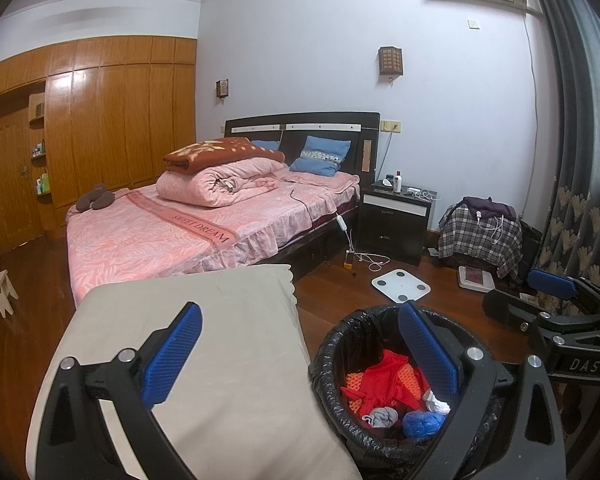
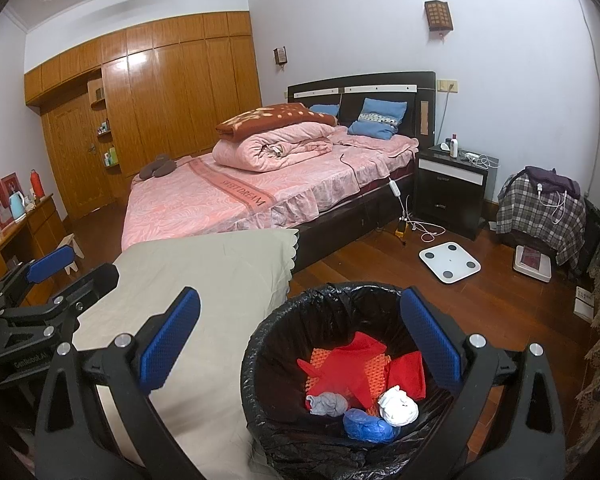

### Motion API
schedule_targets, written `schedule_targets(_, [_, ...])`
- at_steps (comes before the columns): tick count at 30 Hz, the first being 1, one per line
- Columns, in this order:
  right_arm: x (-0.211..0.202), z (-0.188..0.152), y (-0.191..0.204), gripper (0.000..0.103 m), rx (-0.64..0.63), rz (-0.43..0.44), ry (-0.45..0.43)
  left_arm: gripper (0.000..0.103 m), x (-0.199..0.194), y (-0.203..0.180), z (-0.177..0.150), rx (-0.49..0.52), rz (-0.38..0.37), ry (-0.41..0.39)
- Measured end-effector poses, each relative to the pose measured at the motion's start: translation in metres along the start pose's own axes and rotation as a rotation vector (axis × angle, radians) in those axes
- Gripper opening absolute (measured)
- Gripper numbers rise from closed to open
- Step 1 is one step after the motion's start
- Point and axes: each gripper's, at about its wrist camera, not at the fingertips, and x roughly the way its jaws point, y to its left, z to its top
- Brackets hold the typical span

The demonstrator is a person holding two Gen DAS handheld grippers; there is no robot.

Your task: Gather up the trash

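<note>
A round bin lined with a black bag (image 2: 268, 344) stands on the wood floor beside a beige-covered surface (image 2: 204, 280). Inside lie red plastic scraps (image 2: 360, 368), a white wad (image 2: 398, 406), a grey wad (image 2: 327, 403) and a blue wad (image 2: 366, 426). My right gripper (image 2: 300, 340) hovers open over the bin's near rim, nothing between its blue pads. My left gripper (image 1: 300, 356) is open too, its left pad over the beige surface (image 1: 220, 340), its right pad over the bin (image 1: 340, 344). The right gripper shows at the left wrist view's right edge (image 1: 556, 300).
A pink-covered bed (image 2: 240, 196) with folded quilts fills the middle. A black nightstand (image 2: 452, 188), a white scale (image 2: 450, 262), cables on the floor (image 2: 420, 232), a plaid-covered seat (image 2: 540, 208) and a curtain (image 1: 580, 160) lie to the right. Wooden wardrobes (image 2: 160, 100) line the left wall.
</note>
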Motion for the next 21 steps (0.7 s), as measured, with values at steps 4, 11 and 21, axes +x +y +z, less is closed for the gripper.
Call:
schedule_targets(4, [0.0, 0.0, 0.0, 0.097, -0.001, 0.0, 0.001, 0.097, 0.0, 0.0, -0.002, -0.001, 0.0, 0.001])
schedule_targets(11, [0.002, -0.008, 0.003, 0.097, 0.001, 0.004, 0.007, 0.097, 0.0, 0.002, -0.003, -0.003, 0.002, 0.004])
schedule_targets(21, [0.002, -0.01, 0.005, 0.097, 0.001, 0.004, 0.008, 0.097, 0.001, 0.001, -0.008, 0.0, 0.005, 0.008])
